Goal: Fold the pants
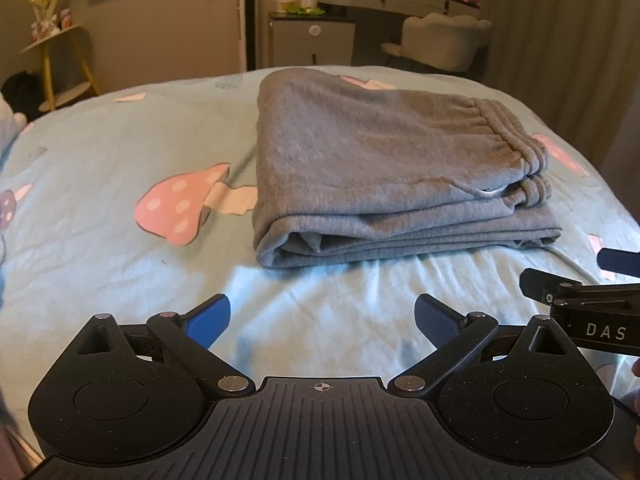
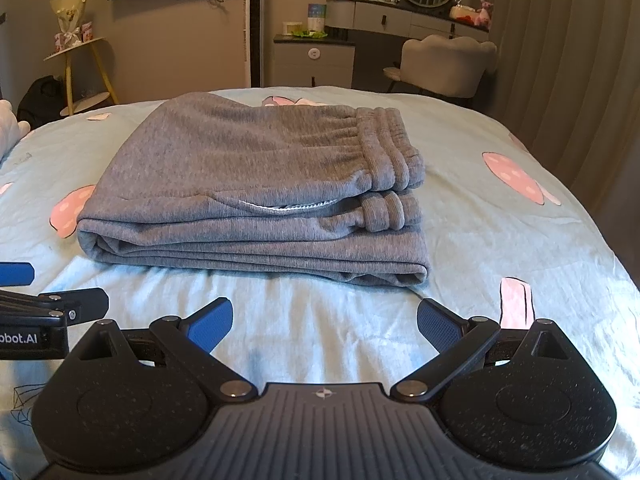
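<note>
Grey sweatpants [image 1: 384, 168] lay folded in a compact stack on the mushroom-print bed [image 1: 120, 140], while the left tongs [image 1: 322, 322] and right tongs [image 2: 325, 324] hovered just short of it, both spread apart and empty, suggesting folding was finished and only withdrawal remained.

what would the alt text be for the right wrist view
Grey pants lie folded in a neat stack on a light blue bedsheet printed with pink mushrooms, waistband to the right. The open right gripper hovers empty in front of the stack, with the left gripper at the left edge. A dresser and chair stand behind the bed.
</note>
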`<state>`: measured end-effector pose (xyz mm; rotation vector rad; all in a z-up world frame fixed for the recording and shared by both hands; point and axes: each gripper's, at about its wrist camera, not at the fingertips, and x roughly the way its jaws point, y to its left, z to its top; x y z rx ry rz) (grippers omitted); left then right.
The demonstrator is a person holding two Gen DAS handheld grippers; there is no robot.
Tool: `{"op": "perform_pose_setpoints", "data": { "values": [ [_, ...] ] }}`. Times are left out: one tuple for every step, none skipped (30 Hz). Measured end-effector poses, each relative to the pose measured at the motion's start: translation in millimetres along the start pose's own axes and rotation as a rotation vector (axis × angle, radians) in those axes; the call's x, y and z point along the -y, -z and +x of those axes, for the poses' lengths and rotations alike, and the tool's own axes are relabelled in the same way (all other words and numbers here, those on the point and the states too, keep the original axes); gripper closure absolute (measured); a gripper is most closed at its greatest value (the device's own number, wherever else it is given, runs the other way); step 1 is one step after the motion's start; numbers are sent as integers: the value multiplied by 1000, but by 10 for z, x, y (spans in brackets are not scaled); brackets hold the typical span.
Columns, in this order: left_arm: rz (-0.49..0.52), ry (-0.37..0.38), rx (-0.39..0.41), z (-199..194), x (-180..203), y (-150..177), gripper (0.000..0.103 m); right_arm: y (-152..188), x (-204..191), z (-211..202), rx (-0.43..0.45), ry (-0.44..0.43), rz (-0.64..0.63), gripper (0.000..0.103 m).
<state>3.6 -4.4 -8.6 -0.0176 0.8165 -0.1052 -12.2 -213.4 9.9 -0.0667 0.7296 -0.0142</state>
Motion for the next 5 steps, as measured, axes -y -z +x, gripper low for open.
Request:
{"op": "perform_pose_setpoints", "data": {
  "values": [
    [-4,5,-2,1,-4,2,2,0,3,1,1,0,0,4],
    [-2,7,-5,4,1,3,2,2,2,1,1,0,0,4],
    [5,7,-6,2,12,3,2,2,2,3,-1,1,0,4],
    [11,6,-7,1,24,2,2,2,3,2,-2,2,1,4],
    [15,5,-12,2,35,1,2,1,4,3,-3,1,2,4]
  ]
}}
